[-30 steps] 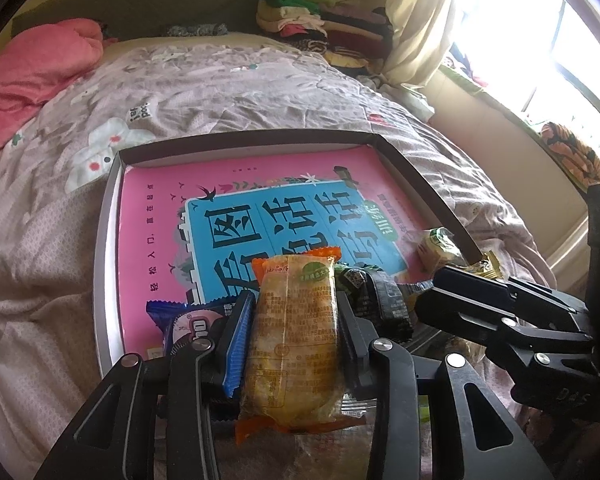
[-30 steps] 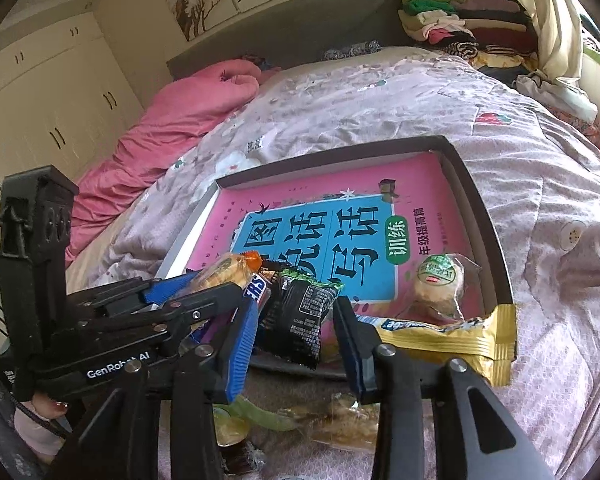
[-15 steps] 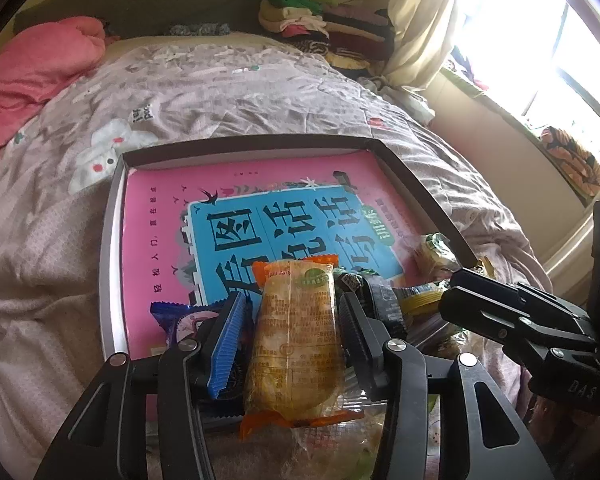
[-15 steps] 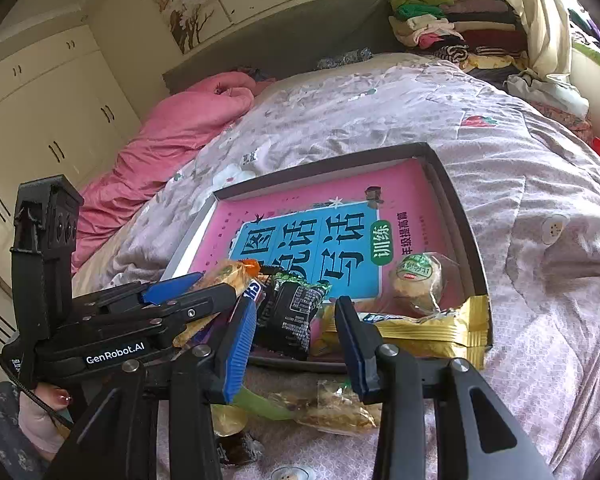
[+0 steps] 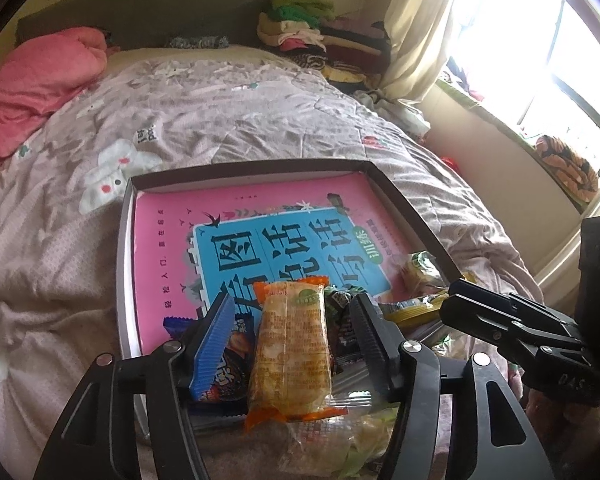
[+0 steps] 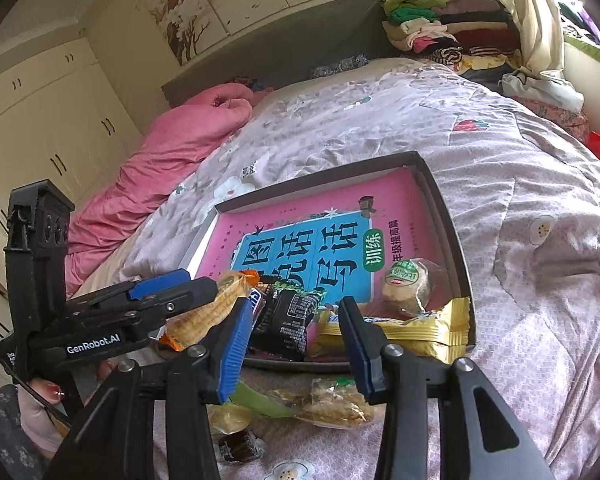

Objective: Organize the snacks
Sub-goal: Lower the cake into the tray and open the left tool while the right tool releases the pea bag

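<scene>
A dark shallow box (image 5: 404, 204) (image 6: 440, 196) lined with a pink and blue book lies on the bed. The orange-ended yellow snack pack (image 5: 290, 344) (image 6: 212, 308) lies over the box's near rim, between the fingers of my open left gripper (image 5: 292, 316), which no longer press it. Beside it are a blue-wrapped snack (image 5: 232, 364), a black pack (image 6: 290, 320), a gold pack (image 6: 416, 330) and a round green-labelled cake (image 6: 408, 286). My right gripper (image 6: 296, 332) is open and empty, hovering over the near rim.
Loose clear-wrapped snacks (image 6: 332, 400) and a dark candy (image 6: 238, 446) lie on the flowered quilt in front of the box. A pink blanket (image 6: 172, 148) is at the far left, folded clothes (image 6: 440, 32) by the headboard, a window at right.
My left gripper's fingers have spread apart and let go of the yellow snack pack, which now rests on the box rim. Both grippers pulled back slightly.
</scene>
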{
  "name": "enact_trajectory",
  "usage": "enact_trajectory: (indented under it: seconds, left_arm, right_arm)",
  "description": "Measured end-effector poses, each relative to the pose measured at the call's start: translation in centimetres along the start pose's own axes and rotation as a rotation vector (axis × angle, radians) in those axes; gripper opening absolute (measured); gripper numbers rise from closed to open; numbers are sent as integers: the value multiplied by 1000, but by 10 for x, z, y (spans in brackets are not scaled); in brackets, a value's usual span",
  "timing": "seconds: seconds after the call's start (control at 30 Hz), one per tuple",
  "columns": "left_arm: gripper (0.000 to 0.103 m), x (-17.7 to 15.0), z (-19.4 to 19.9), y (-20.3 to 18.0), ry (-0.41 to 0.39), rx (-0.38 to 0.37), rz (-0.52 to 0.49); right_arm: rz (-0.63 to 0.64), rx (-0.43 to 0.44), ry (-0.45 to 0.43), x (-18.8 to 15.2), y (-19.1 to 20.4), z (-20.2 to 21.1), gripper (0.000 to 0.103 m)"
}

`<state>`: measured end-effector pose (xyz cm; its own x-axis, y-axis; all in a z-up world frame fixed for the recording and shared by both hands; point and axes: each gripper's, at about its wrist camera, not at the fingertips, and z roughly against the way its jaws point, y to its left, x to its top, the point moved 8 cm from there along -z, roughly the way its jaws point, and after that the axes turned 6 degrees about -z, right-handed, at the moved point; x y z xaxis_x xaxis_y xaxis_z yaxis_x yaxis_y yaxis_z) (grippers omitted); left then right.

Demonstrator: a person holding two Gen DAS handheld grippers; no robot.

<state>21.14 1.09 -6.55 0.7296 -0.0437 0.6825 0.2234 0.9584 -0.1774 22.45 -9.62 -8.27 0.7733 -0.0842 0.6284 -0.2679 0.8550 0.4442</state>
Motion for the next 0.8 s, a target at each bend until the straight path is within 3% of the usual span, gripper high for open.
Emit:
enact_trajectory:
  seconds: [0.8]
  left_arm:
    - [76, 11, 37, 15, -55, 34, 4]
  right_arm:
    - [-9, 32, -34, 0, 4, 24, 53]
